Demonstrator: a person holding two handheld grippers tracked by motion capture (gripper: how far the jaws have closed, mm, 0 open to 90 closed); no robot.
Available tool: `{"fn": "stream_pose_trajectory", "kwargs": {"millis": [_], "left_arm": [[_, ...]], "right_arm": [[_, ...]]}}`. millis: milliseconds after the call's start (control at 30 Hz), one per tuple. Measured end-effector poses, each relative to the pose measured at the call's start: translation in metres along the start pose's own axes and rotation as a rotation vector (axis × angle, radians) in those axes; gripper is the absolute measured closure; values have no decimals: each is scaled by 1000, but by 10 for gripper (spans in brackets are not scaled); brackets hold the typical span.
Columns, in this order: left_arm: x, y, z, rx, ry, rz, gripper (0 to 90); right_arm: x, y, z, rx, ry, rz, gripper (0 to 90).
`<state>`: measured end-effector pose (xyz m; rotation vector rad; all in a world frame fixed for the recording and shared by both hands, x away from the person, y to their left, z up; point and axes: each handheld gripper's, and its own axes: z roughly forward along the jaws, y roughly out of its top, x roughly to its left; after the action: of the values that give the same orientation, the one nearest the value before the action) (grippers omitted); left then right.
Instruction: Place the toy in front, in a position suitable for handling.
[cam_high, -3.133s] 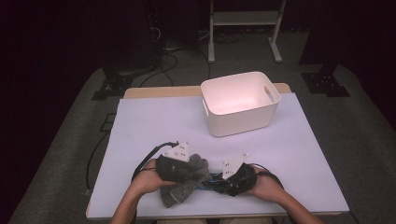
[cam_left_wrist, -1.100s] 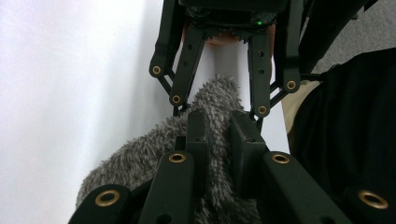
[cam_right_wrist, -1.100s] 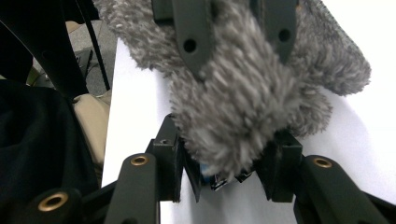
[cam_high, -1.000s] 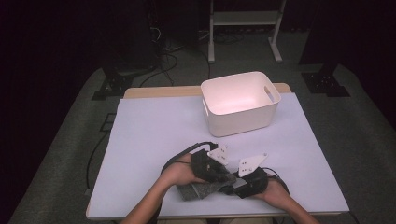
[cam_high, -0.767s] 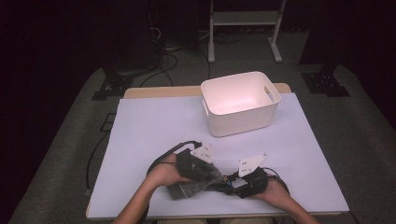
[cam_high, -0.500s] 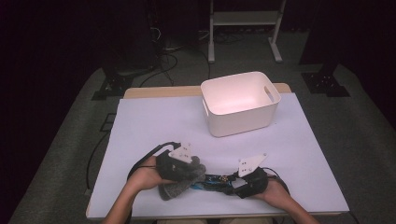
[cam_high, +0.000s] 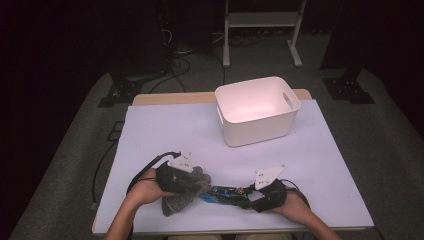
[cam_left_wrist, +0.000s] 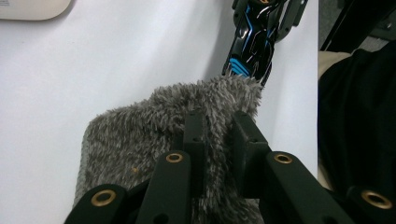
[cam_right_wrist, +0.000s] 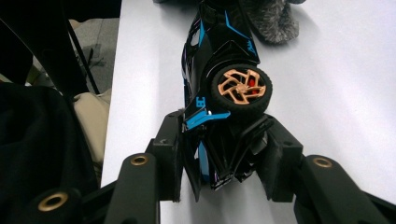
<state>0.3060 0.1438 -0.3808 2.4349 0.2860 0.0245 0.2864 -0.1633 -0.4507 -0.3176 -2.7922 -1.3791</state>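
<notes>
the left gripper (cam_left_wrist: 217, 135) has its jaws clamped on a fold of the grey fuzzy cloth (cam_left_wrist: 154, 126), which lies on the white counter (cam_high: 165, 130). just beyond those jaws, the black and blue toy car (cam_right_wrist: 224, 70) is pinched at its rear end by the right gripper (cam_right_wrist: 224, 158). the car's front end touches the cloth.

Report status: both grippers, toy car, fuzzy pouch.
Left gripper shut on grey fuzzy pouch. Right gripper clamps black-and-blue toy car by its tail. Car's nose at pouch mouth. White bin stands apart, nothing blocking.
</notes>
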Motion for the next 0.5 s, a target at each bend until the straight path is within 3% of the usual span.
{"fn": "stream_pose_trajectory", "kwargs": {"millis": [233,367,500], "left_arm": [[-4,11,3,-12,-2,21,780],[-7,23,8,-42,-36,53,780],[-14,40,28,-1,-60,100,780]], "right_arm": [[0,0,1,3,0,-4,556],[1,0,2,8,-6,-12,555],[1,0,5,23,-9,-14,560]]}}
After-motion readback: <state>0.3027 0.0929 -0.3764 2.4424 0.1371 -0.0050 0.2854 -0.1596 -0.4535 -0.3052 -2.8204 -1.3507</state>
